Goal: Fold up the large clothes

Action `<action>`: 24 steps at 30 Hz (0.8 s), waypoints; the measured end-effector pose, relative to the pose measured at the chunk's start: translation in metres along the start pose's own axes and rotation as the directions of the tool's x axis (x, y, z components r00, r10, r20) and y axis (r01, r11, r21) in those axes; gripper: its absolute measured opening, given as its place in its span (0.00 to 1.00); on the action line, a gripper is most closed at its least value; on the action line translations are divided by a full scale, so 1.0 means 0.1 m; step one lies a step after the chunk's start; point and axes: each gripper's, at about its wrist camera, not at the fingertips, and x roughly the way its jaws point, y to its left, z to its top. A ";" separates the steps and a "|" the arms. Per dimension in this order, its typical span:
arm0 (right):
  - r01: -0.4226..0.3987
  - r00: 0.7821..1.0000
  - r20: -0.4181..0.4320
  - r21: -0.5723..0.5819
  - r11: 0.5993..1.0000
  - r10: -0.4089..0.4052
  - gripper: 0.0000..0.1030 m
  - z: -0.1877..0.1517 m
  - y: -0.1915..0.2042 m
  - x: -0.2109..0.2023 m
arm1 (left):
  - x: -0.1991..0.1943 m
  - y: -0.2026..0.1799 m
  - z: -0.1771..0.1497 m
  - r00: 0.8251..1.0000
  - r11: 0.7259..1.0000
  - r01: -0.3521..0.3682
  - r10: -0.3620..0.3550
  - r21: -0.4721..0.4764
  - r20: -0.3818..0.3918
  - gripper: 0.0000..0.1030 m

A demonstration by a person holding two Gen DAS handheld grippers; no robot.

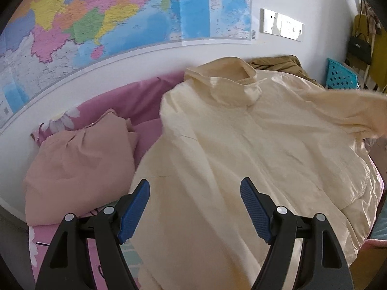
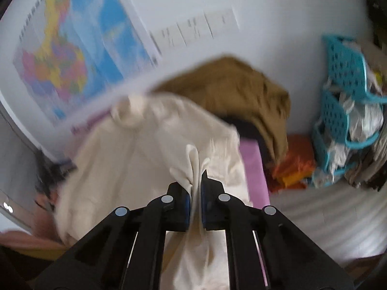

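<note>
A large cream shirt (image 1: 241,145) lies spread on the pink bed, collar toward the wall. One of its sleeves (image 1: 350,106) is lifted and blurred at the right edge of the left wrist view. My left gripper (image 1: 194,191) hovers open over the shirt's lower part, nothing between its blue pads. In the blurred right wrist view my right gripper (image 2: 197,181) is shut on a bunched fold of the cream shirt (image 2: 154,159), which rises between the black fingers.
A folded peach garment (image 1: 79,166) lies left of the shirt on the pink floral sheet (image 1: 142,101). A brown garment (image 2: 232,89) is heaped by the wall. Teal baskets (image 2: 338,101) with clutter stand at right. A map (image 1: 96,24) covers the wall.
</note>
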 end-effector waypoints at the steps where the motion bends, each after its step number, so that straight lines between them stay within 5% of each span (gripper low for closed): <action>1: -0.008 1.000 0.007 -0.015 1.000 0.008 0.07 0.08 0.06 -0.03 | -0.01 0.02 0.00 1.000 1.000 0.001 -0.001 -0.005 0.002 0.73; 7: -0.029 0.998 -0.050 -0.061 0.998 0.026 0.08 0.30 0.41 0.20 | -0.11 0.06 -0.07 0.999 1.000 0.031 -0.031 0.003 0.009 0.73; 14: -0.082 0.983 -0.164 -0.015 0.997 0.078 0.10 -0.05 0.39 0.71 | -0.37 -0.31 -0.59 0.987 0.981 0.154 -0.148 0.116 -0.057 0.81; 16: -0.101 0.981 -0.167 -0.012 0.995 0.098 0.10 -0.09 0.42 0.75 | -0.35 -0.41 -0.72 0.992 0.981 0.112 -0.100 0.158 -0.081 0.70; 18: -0.127 0.979 -0.159 0.001 0.992 0.125 0.10 -0.08 0.44 0.73 | -0.35 -0.38 -0.78 0.989 0.982 0.118 -0.103 0.146 -0.105 0.24; 20: -0.163 0.974 -0.156 0.007 0.987 0.162 0.10 -0.03 0.49 0.69 | -0.44 -0.18 -0.71 0.994 0.992 0.069 -0.060 0.101 -0.090 0.05; 24: -0.241 0.962 -0.133 -0.006 0.970 0.238 0.10 0.11 0.72 0.53 | -0.72 0.40 -0.38 1.000 0.999 -0.015 0.015 -0.042 -0.009 0.06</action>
